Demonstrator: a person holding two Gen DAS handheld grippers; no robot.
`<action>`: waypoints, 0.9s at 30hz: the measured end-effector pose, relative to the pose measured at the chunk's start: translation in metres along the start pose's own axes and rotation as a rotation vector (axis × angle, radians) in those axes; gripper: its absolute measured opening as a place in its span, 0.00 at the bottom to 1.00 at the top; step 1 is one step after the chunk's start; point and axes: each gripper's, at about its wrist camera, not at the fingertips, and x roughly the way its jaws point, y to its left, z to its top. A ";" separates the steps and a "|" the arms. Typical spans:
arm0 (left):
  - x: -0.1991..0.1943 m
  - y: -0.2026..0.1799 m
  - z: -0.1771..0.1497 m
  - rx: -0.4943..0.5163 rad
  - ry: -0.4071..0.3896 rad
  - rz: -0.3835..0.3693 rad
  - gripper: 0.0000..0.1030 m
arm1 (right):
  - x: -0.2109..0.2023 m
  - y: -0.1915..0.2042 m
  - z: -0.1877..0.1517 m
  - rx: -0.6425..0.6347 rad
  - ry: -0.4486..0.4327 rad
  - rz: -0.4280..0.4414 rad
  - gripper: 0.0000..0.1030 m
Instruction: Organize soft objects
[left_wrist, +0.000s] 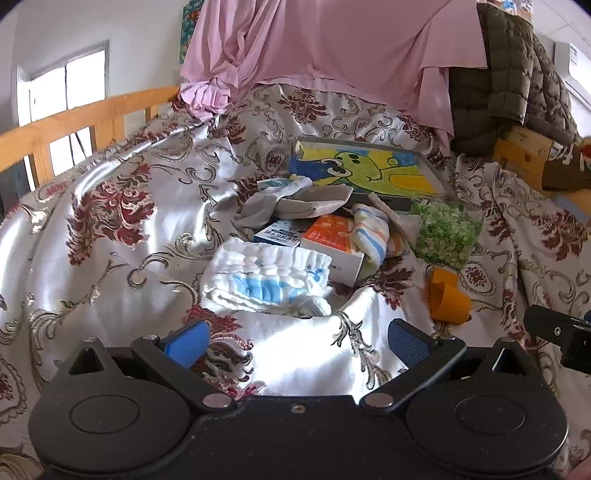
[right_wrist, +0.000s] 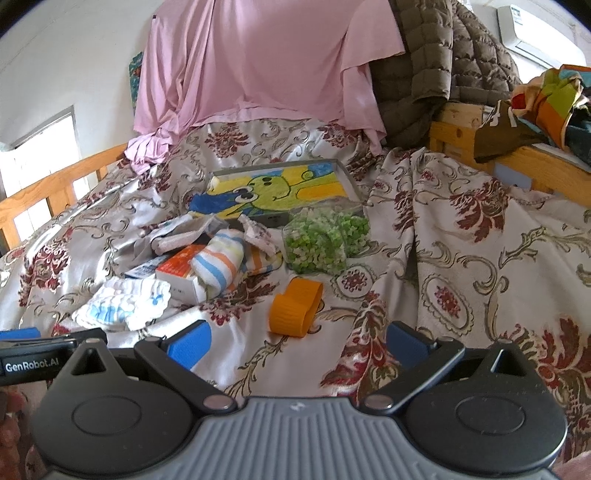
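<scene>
A small heap lies mid-bed on the patterned satin cover. Nearest is a folded white cloth with blue print. Behind it lie a grey sock and a rolled striped sock. My left gripper stands open just short of the white cloth, nothing between its blue pads. My right gripper is open too, a little before the orange cap. Its black tip shows at the right edge of the left wrist view.
Among the socks sit an orange-and-white box, a blue box, a clear jar of green bits and a framed drawing. A pink sheet and brown quilted jacket hang behind. Wooden rails bound the bed.
</scene>
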 end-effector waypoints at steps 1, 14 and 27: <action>0.001 0.000 0.003 0.000 -0.003 0.001 0.99 | 0.001 0.001 0.002 -0.005 -0.006 -0.002 1.00; 0.050 0.013 0.063 0.028 -0.020 -0.026 0.99 | 0.054 -0.011 0.038 -0.034 0.054 0.108 1.00; 0.120 0.038 0.076 0.076 0.103 -0.073 0.99 | 0.123 -0.006 0.048 -0.107 0.138 0.197 0.93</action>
